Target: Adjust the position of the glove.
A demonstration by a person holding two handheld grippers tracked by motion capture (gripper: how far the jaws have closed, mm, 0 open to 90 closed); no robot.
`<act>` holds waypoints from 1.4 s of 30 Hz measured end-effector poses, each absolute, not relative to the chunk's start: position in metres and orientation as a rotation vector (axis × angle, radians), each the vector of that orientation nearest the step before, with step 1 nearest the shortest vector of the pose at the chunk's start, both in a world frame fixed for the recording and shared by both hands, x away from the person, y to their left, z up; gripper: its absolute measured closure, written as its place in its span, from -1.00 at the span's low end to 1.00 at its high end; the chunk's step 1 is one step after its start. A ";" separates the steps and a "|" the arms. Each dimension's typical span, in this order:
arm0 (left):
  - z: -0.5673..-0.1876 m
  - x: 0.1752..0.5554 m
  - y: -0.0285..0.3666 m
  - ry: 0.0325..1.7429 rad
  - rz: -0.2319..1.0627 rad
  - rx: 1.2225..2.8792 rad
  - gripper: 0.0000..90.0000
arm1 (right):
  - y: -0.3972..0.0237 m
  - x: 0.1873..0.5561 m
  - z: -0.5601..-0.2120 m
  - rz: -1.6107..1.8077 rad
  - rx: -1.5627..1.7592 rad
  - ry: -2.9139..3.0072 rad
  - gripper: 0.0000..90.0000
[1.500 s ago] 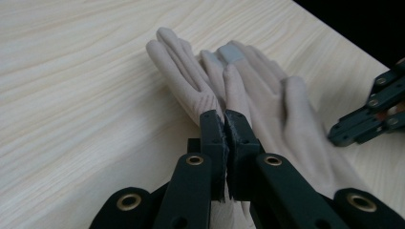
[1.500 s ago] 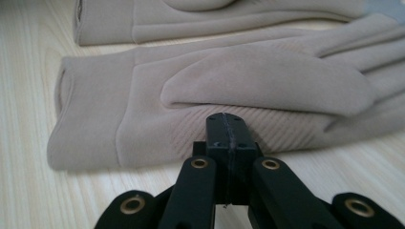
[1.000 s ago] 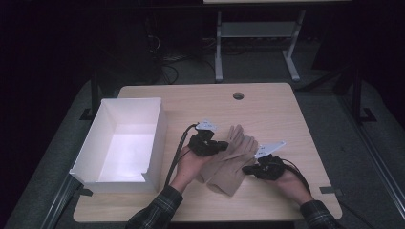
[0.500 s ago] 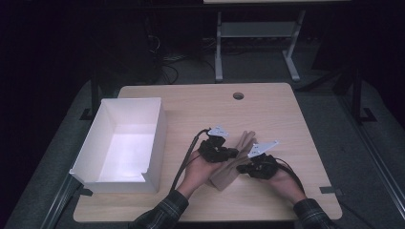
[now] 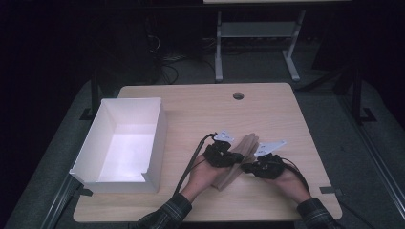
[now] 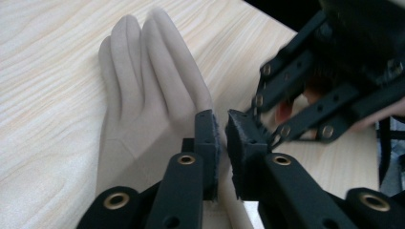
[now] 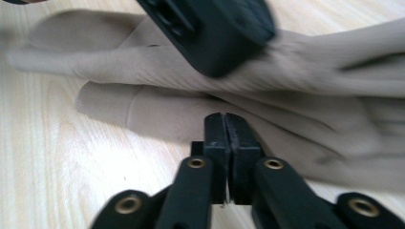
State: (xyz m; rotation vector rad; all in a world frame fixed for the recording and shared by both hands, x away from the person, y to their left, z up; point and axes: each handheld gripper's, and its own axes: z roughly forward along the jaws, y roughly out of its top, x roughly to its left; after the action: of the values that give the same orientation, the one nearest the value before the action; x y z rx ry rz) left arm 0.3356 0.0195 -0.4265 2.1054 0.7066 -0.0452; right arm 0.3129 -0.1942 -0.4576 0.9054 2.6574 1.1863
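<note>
Now both claws at beige glove [image 5: 237,160], mid-table. Left gripper [image 6: 221,143] nearly closed, pinching glove edge; long axis straight ahead. Right gripper [image 7: 224,125] pressed together on fold, opposite side.

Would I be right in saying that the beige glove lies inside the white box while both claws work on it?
Not quite: the beige glove lies on the wooden table, to the right of the white box, as the high view shows. The left claw and the right claw do meet at it.
</note>
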 end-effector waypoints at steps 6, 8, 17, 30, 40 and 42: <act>-0.433 0.329 0.013 0.686 -0.062 2.146 0.85 | -0.232 0.315 -0.452 1.193 1.030 2.540 0.26; -0.435 0.328 0.011 0.677 -0.061 2.160 0.90 | -0.238 0.316 -0.452 1.191 1.060 2.515 0.17; -0.458 0.320 0.000 0.654 -0.019 2.290 0.92 | -0.268 0.331 -0.467 1.097 1.213 2.387 -0.35; -0.448 0.322 0.036 0.689 0.068 2.323 0.92 | -0.264 0.333 -0.477 1.022 1.208 2.379 -0.53; -0.433 0.330 0.052 0.615 0.142 2.352 0.40 | -0.262 0.332 -0.482 1.037 1.177 2.355 -0.69; -0.433 0.334 0.049 0.587 0.174 2.372 0.13 | -0.262 0.332 -0.482 1.036 1.178 2.356 -0.69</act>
State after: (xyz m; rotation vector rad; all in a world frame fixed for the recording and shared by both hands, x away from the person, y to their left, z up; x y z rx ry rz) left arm 0.3338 0.0494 -0.4330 2.3716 0.5873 0.1740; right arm 0.3321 -0.2615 -0.4820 1.1778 2.3557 1.0360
